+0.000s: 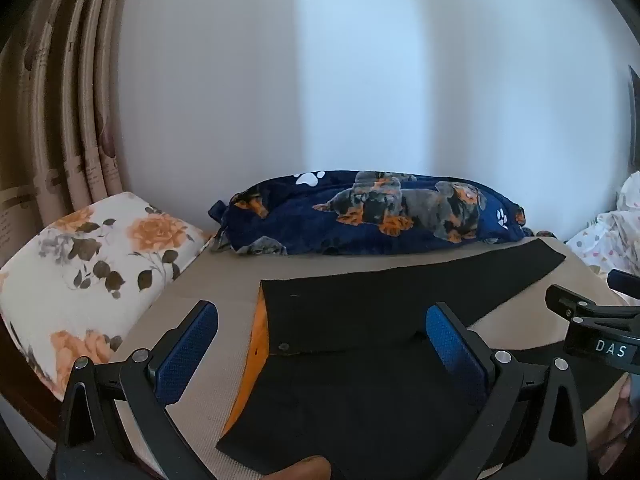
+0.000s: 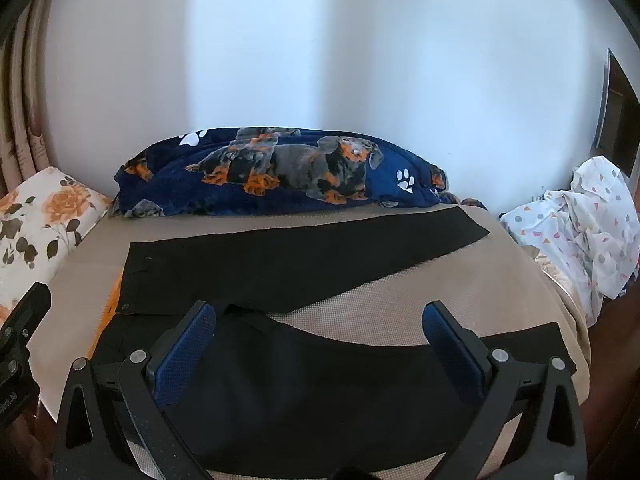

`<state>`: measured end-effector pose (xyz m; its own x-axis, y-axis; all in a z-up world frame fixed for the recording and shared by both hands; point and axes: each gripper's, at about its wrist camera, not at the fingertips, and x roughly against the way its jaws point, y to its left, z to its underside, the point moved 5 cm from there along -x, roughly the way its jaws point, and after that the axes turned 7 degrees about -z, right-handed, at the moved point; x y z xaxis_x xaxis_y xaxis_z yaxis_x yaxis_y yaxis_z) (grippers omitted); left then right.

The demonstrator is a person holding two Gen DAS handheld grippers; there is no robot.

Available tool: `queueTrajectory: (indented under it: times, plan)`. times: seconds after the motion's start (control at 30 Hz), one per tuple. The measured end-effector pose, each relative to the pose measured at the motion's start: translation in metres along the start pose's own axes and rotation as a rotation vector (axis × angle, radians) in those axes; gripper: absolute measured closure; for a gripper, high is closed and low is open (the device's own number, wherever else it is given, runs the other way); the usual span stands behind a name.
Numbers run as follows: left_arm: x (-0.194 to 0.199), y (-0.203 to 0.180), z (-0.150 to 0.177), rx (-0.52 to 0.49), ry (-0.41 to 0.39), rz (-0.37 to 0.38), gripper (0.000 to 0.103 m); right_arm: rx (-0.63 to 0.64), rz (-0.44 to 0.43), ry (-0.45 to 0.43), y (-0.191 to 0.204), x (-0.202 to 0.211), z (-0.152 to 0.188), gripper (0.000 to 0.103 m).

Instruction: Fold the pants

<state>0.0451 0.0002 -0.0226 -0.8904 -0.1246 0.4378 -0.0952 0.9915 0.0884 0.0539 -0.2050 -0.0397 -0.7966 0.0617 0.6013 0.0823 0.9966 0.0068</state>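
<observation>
Black pants (image 1: 360, 312) lie flat on a beige bed surface (image 1: 224, 284), waistband to the left with orange lining (image 1: 258, 340) showing at its edge. The two legs spread apart to the right (image 2: 320, 256). My left gripper (image 1: 322, 344) is open and empty, hovering over the waist end. My right gripper (image 2: 320, 344) is open and empty over the near leg (image 2: 360, 364). The right gripper also shows at the right edge of the left wrist view (image 1: 592, 320).
A navy dog-print blanket (image 2: 280, 176) lies along the wall behind the pants. A floral pillow (image 1: 92, 264) sits at the left, curtains (image 1: 60, 120) behind it. A white spotted cloth pile (image 2: 580, 232) lies at the right past the bed's edge.
</observation>
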Motion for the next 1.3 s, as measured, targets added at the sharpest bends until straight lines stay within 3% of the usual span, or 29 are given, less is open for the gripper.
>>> queueTrajectory:
  times: [0.83, 1.3]
  plan:
    - [-0.012, 0.015, 0.013, -0.003, 0.059, -0.014, 0.0, -0.009, -0.039, 0.02, 0.01, -0.006, 0.012, 0.0]
    - [-0.063, 0.036, 0.031, 0.018, 0.234, -0.041, 0.0, 0.015, -0.138, 0.078, 0.03, -0.021, 0.017, 0.0]
